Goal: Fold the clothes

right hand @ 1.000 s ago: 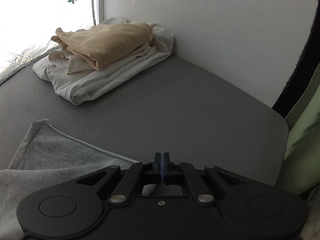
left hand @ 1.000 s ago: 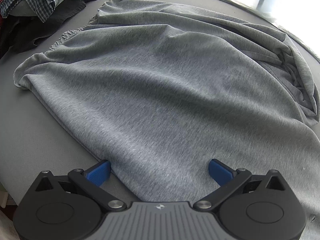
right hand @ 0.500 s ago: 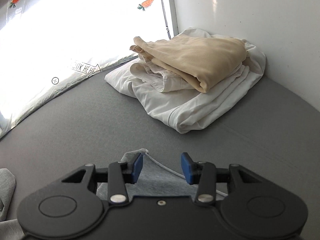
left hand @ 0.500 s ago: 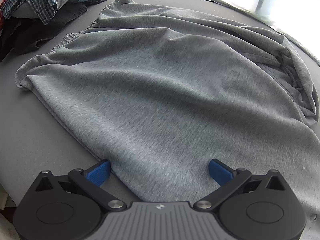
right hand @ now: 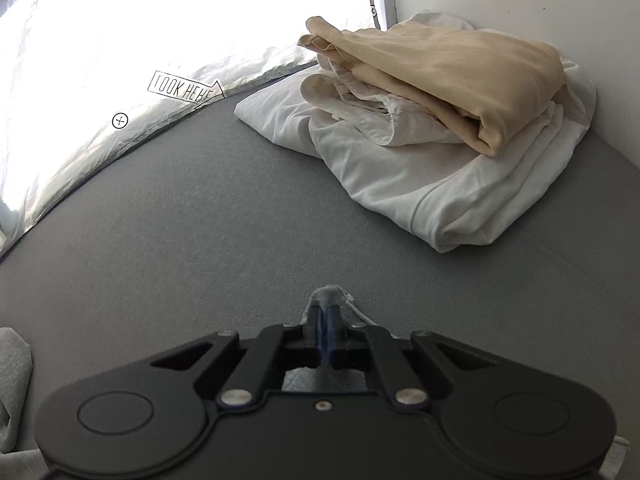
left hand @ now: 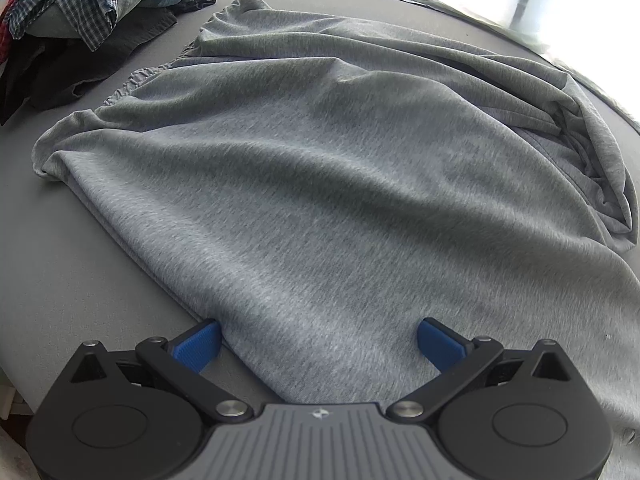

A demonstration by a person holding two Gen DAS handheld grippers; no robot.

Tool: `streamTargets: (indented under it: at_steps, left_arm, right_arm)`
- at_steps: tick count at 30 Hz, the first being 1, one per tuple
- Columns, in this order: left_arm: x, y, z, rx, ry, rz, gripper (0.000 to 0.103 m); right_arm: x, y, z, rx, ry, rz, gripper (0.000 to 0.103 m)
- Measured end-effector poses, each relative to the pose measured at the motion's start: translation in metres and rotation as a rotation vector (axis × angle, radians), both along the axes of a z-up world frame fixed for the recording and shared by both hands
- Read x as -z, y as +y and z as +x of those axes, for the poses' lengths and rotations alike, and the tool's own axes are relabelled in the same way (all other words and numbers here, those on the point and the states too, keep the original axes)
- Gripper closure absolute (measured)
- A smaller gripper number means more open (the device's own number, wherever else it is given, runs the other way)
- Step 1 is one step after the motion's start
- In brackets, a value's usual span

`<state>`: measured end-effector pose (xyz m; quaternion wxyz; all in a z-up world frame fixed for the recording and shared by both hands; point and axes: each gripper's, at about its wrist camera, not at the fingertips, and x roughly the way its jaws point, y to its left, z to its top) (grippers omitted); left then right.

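Observation:
A large grey garment [left hand: 340, 184] lies spread and rumpled over the grey table [left hand: 72, 288], filling most of the left wrist view. My left gripper [left hand: 320, 340] stands open over its near edge, with the blue pads [left hand: 198, 344] wide apart and cloth lying between them. In the right wrist view my right gripper [right hand: 325, 320] is shut on a corner of the grey garment [right hand: 330, 294], which pokes out just past the blue pads. More of the grey cloth shows at the lower left edge.
A heap of unfolded clothes [left hand: 72, 20], checked and dark, sits at the table's far left. A folded stack with a tan piece on white ones [right hand: 432, 120] lies against the white wall at the far right. A bright printed sheet [right hand: 120, 80] borders the table's back.
My right gripper swung left along the table, opened over the grey corner, then shut on it. The folded stack moved to the right in its view. The left gripper stayed put and open.

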<state>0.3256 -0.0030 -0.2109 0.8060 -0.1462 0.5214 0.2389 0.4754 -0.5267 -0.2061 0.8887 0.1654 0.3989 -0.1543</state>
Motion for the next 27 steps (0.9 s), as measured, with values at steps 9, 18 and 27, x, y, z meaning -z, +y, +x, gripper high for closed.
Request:
streamTargets:
  at_steps: [9, 18, 27]
  left_arm:
    - [-0.001, 0.001, 0.0, -0.003, 0.006, -0.004, 0.0]
    - [0.0, 0.0, -0.002, -0.011, -0.001, 0.0, 0.0]
    - [-0.005, 0.013, -0.012, -0.013, -0.058, -0.059, 0.0]
  right_arm:
    - [-0.043, -0.039, 0.018, 0.202, -0.201, -0.14, 0.103]
    - [-0.044, -0.039, 0.006, 0.07, -0.189, -0.063, 0.059]
    - [-0.01, -0.036, -0.101, 0.181, -0.108, 0.003, 0.059]
